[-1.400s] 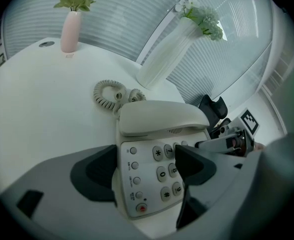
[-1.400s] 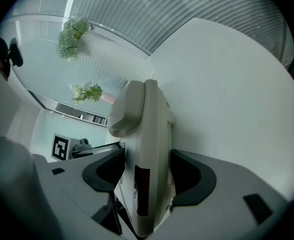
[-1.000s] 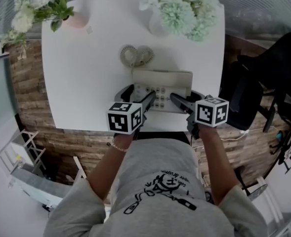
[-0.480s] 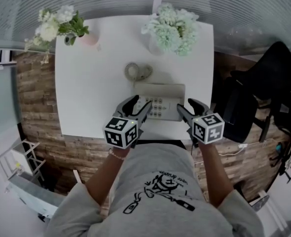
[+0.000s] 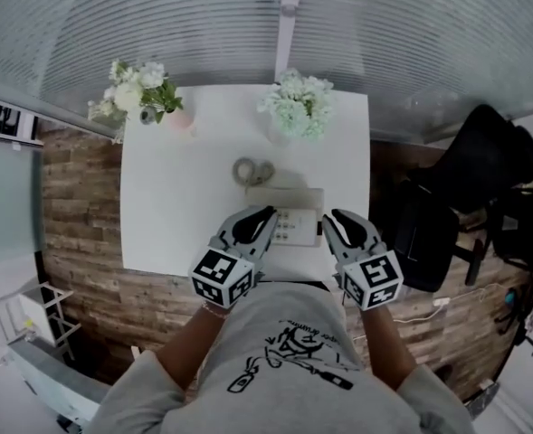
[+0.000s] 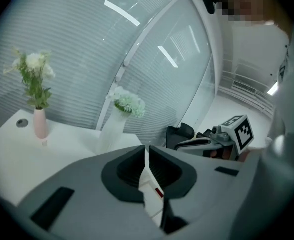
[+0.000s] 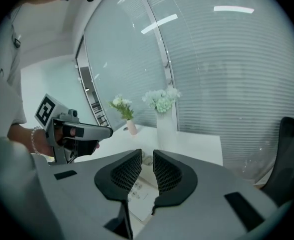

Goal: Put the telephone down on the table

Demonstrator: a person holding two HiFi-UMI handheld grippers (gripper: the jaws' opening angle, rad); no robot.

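Note:
The beige telephone [image 5: 290,213] lies flat on the white table [image 5: 176,206] near its front edge, its coiled cord [image 5: 253,170] just behind it. Both grippers hover above the phone's front corners and hold nothing. My left gripper [image 5: 264,215] is over the left corner, its jaws closing to a thin slit [image 6: 146,156]. At the right corner, my right gripper [image 5: 330,218] is closing too; a narrow gap [image 7: 147,169] still shows between its pads. Through that gap the telephone's keypad [image 7: 138,190] shows below.
A pink vase of white flowers [image 5: 144,102] stands at the table's back left, a white vase of pale green flowers [image 5: 295,108] at the back middle. A black chair [image 5: 483,179] stands right of the table. Ribbed glass wall lies behind.
Both grippers have risen off the telephone and drawn back towards me, and their jaws have gone from wide open to nearly together. The telephone stays on the table.

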